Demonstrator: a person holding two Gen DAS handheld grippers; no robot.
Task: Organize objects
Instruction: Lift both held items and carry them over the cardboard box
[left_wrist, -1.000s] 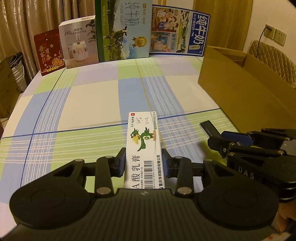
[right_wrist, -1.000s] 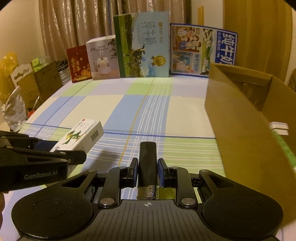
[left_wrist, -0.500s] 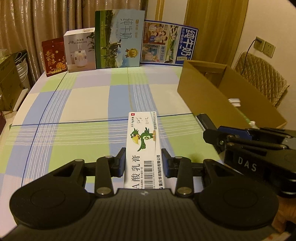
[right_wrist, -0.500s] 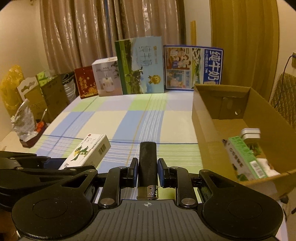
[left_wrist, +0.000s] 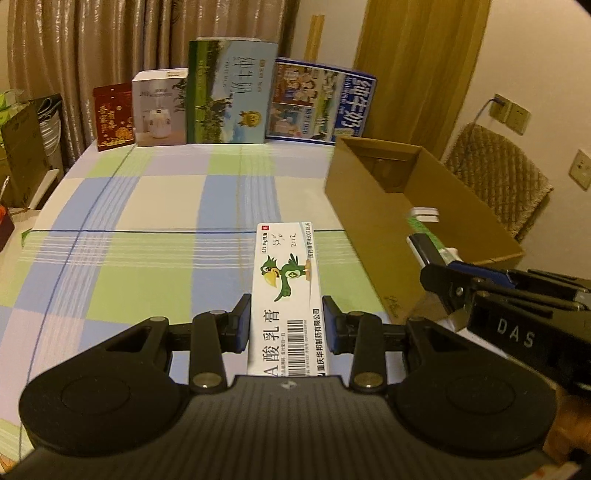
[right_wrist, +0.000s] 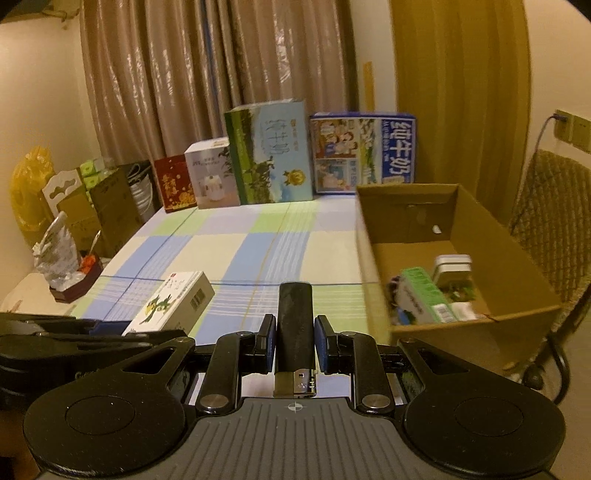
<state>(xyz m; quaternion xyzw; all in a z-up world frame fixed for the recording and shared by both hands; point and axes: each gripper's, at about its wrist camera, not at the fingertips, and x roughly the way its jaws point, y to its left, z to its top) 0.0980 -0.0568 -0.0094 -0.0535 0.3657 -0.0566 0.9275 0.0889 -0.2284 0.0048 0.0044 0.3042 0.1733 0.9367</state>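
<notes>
- Between the blue pads of the left gripper (left_wrist: 286, 326) sits a white ointment carton (left_wrist: 286, 291) printed with a green parrot. The jaws are closed onto its long side walls near the barcode end, and the rest of the carton juts forward above the checked tablecloth (left_wrist: 147, 258).
- The carton looks like thin card around a tube: light, I judge, and stiff along its length but easy to dent across the broad faces. Pinching the narrow side walls, as here, seems the sound hold; a hard squeeze could buckle them.
- In the right gripper (right_wrist: 294, 345) a black lighter (right_wrist: 294, 325) is clamped by its flat sides, metal head toward the camera and body pointing forward. The jaws are nearly together on it.
- The lighter is rigid plastic, small and light by the look of it. Its glossy faces could slip if the pads relax, so a grip at mid-body seems best.
- To the right stands the open cardboard box (right_wrist: 517, 266), resting on the cloth. It already holds a green carton (right_wrist: 424, 295), a small white tin (right_wrist: 452, 264) and other bits too small to name.
- Both held items hang short of the box's near-left wall, and neither is over the opening yet.
- Dropping either from height should do little harm, though the lighter's head is the part to spare.
</notes>
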